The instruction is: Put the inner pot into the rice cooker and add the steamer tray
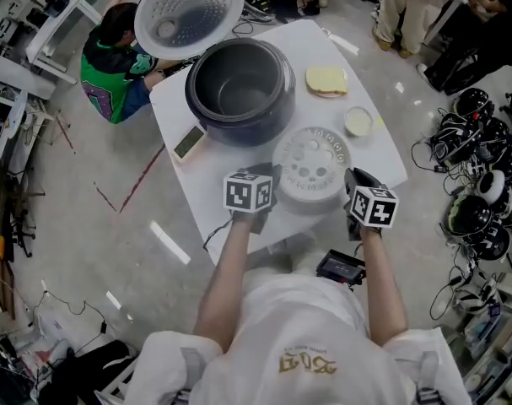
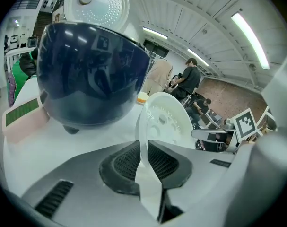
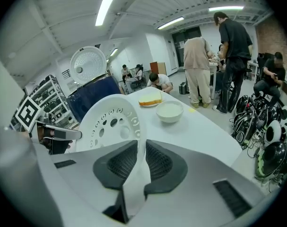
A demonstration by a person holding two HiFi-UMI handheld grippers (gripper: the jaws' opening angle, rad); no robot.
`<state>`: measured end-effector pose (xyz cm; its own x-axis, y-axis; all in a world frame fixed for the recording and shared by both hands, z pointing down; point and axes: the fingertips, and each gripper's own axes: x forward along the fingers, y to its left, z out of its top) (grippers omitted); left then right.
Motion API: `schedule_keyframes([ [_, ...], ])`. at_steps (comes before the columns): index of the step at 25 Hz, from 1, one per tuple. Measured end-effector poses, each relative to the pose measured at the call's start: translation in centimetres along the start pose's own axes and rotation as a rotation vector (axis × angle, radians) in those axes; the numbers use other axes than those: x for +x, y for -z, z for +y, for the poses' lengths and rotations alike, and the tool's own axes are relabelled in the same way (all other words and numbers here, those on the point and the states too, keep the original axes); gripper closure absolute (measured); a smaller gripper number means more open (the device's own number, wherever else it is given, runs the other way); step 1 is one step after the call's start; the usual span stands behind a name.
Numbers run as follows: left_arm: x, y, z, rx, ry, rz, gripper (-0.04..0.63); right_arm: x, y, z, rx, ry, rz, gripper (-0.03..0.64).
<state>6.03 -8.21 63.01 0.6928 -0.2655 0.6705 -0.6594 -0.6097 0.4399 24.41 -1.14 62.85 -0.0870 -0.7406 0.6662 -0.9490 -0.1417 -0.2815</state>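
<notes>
The white perforated steamer tray [image 1: 311,169] hangs a little above the white table [image 1: 382,146], in front of the dark rice cooker [image 1: 239,87]. The cooker's lid [image 1: 188,11] stands open, and the dark inner pot sits inside it. My left gripper [image 1: 268,186] is shut on the tray's left rim [image 2: 148,141]. My right gripper [image 1: 350,184] is shut on its right rim [image 3: 139,141]. Seen from each gripper, the thin white rim runs between the ribbed pads. The tray [image 2: 164,122] tilts up ahead of the left jaws, with the cooker [image 2: 93,74] beyond it.
A slice of bread on a plate [image 1: 326,80] and a small white bowl [image 1: 358,121] sit on the table to the cooker's right. A flat tablet-like panel [image 1: 189,141] lies at the cooker's left. People stand around the table. Helmets and cables [image 1: 483,184] crowd the floor at right.
</notes>
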Motion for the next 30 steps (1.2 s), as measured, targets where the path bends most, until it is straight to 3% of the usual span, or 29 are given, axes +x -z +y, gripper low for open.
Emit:
schedule_keyframes([
  [10, -5.6, -2.8, -1.6, -0.02, 0.054, -0.143, 0.54, -3.9, -3.0, 3.3, 0.001, -0.031, -0.113, 0.554],
  [30, -16.7, -6.0, -0.2, -0.024, -0.005, -0.35, 0.543, -8.2, -9.3, 12.7, -0.012, -0.205, -0.263, 0.568],
])
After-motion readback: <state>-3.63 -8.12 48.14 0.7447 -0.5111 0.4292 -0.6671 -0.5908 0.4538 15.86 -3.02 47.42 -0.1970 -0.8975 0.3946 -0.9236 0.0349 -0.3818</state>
